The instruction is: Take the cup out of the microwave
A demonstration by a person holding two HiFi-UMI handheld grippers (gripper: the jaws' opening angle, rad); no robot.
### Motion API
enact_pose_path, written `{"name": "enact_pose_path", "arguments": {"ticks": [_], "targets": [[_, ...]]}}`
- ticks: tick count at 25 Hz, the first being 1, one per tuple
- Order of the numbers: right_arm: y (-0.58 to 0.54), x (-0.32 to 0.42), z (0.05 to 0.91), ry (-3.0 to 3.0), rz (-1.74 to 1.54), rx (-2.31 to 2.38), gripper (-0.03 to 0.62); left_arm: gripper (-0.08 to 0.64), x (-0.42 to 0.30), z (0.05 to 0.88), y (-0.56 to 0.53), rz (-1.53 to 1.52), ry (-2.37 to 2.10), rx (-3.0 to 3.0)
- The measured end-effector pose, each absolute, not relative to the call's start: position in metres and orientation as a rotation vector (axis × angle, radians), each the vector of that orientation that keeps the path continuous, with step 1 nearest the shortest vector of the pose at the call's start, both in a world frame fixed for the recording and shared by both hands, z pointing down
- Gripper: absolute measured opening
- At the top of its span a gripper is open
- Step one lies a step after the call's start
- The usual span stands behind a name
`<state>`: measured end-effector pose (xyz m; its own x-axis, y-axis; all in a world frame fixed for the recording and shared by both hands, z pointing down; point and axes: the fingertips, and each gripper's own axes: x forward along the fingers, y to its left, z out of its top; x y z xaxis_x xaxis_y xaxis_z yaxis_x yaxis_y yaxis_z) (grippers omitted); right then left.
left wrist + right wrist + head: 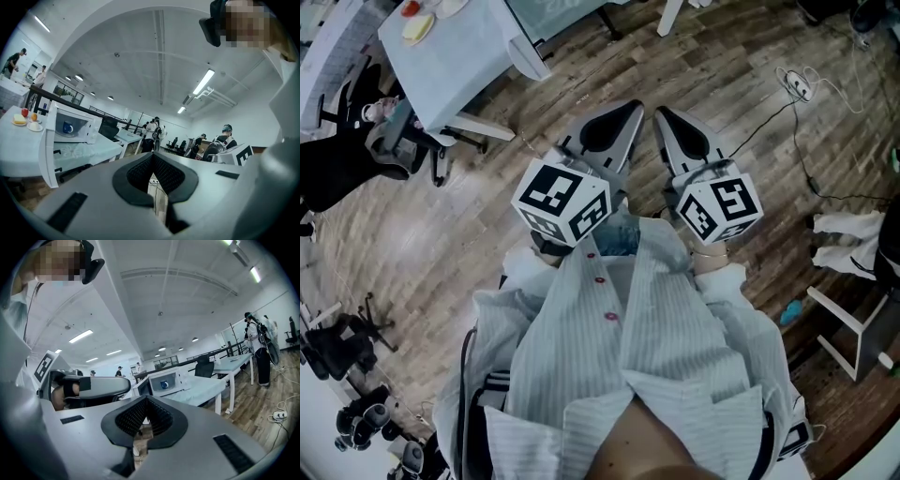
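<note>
A white microwave (75,125) stands on a light-clothed table (28,150) far to the left in the left gripper view. Its door (48,150) looks swung open. A blue cup (68,127) sits inside. The right gripper view shows the same microwave (169,379) and cup (165,384) straight ahead, some way off. My left gripper (153,155) and right gripper (146,398) are both shut with nothing between the jaws. In the head view the left gripper (634,110) and right gripper (660,113) point forward side by side over the wooden floor, close to my striped shirt.
Plates of food (22,122) lie on the table (459,56) beside the microwave. Black office chairs (389,141) stand at its left. A cable with a power strip (797,84) lies on the floor ahead right, a white chair (853,328) at right. People (152,133) stand farther off.
</note>
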<state>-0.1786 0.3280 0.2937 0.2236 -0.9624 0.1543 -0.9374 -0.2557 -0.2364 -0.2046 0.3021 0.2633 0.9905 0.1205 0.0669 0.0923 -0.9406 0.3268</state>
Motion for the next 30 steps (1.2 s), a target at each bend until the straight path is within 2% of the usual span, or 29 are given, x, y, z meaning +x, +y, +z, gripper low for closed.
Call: {"name": "enact_pose_path", "arguments": {"ticks": [17, 30], "targets": [[0.212, -0.043, 0.302, 1.932, -0.477, -2.348, 0.034, 0.008, -0.07, 0.269, 0.187, 0.136, 0.06, 2.783], [0.148, 0.014, 0.312, 1.932, -0.494, -2.35, 0.034, 0.008, -0.017, 0.283, 0.119, 0.144, 0.007, 2.78]]}}
